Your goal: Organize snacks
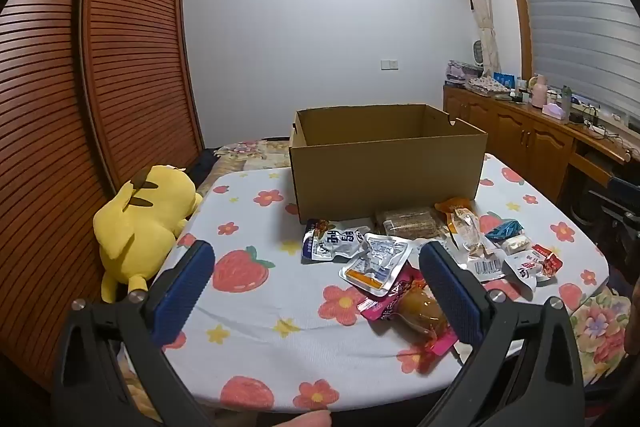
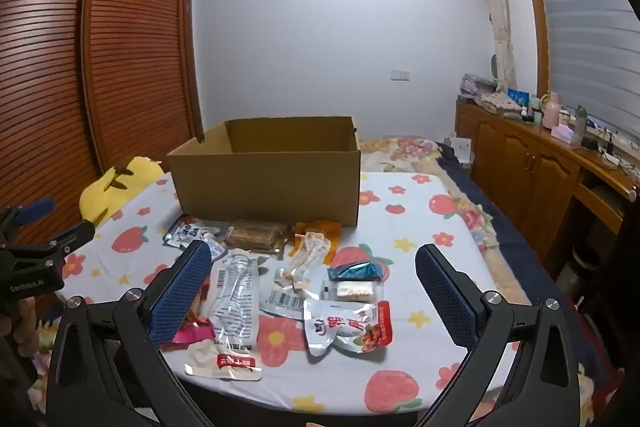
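Several snack packets lie scattered on the strawberry-print table (image 1: 256, 311) in front of an open cardboard box (image 1: 384, 171), also seen in the right wrist view (image 2: 268, 183). Among them are a pink-wrapped sausage (image 1: 412, 307), a silver pouch (image 1: 376, 263), a brown bar pack (image 1: 412, 223), a long clear packet (image 2: 234, 301) and a white-and-red pouch (image 2: 348, 327). My left gripper (image 1: 316, 283) is open and empty, hovering left of the pile. My right gripper (image 2: 314, 287) is open and empty above the pile's near side.
A yellow plush toy (image 1: 148, 223) lies at the table's left edge beside a slatted wooden wardrobe (image 1: 100, 87). A wooden cabinet (image 2: 532, 167) with bottles runs along the right wall. A bed with a floral cover (image 2: 408, 149) lies behind the table.
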The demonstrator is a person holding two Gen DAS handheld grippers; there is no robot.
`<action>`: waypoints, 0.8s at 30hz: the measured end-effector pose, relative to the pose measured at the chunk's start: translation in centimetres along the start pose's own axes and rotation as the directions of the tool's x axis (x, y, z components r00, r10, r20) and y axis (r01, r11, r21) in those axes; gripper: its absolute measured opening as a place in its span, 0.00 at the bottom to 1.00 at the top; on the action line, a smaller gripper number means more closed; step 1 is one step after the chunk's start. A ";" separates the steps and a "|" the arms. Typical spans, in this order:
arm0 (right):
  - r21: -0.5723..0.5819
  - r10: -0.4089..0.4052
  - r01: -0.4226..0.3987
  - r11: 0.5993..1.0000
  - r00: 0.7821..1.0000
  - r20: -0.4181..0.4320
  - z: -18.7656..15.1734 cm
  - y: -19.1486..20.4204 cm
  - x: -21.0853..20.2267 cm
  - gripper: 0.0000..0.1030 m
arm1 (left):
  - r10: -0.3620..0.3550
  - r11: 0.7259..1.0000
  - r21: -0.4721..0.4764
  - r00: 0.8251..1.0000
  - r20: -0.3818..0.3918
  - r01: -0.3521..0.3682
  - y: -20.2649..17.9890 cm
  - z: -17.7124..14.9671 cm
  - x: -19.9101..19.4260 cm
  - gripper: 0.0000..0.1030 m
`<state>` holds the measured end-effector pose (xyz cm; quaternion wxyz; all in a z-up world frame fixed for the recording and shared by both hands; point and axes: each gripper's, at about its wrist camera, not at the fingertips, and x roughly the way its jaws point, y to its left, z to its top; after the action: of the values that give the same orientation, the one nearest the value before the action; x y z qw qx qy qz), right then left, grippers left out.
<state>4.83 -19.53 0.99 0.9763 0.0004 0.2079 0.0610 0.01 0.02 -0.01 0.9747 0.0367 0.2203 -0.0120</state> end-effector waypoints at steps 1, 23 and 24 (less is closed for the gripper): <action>0.002 0.003 -0.003 1.000 1.000 0.006 0.0 0.0 0.0 1.00 | -0.002 1.000 0.001 1.000 0.000 0.002 0.0 0.0 0.0 1.00; 0.008 -0.004 0.004 1.000 1.000 -0.002 -0.3 -0.3 -0.1 1.00 | -0.006 1.000 -0.002 1.000 0.009 0.006 0.4 0.2 -0.7 1.00; 0.008 -0.003 0.003 1.000 1.000 -0.002 -0.4 -0.4 0.1 1.00 | -0.007 1.000 -0.003 1.000 0.008 0.007 0.4 0.2 -0.7 1.00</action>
<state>4.78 -19.96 0.62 0.9761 0.0040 0.2092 0.0587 -0.52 0.40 0.50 0.9755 0.0347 0.2165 -0.0152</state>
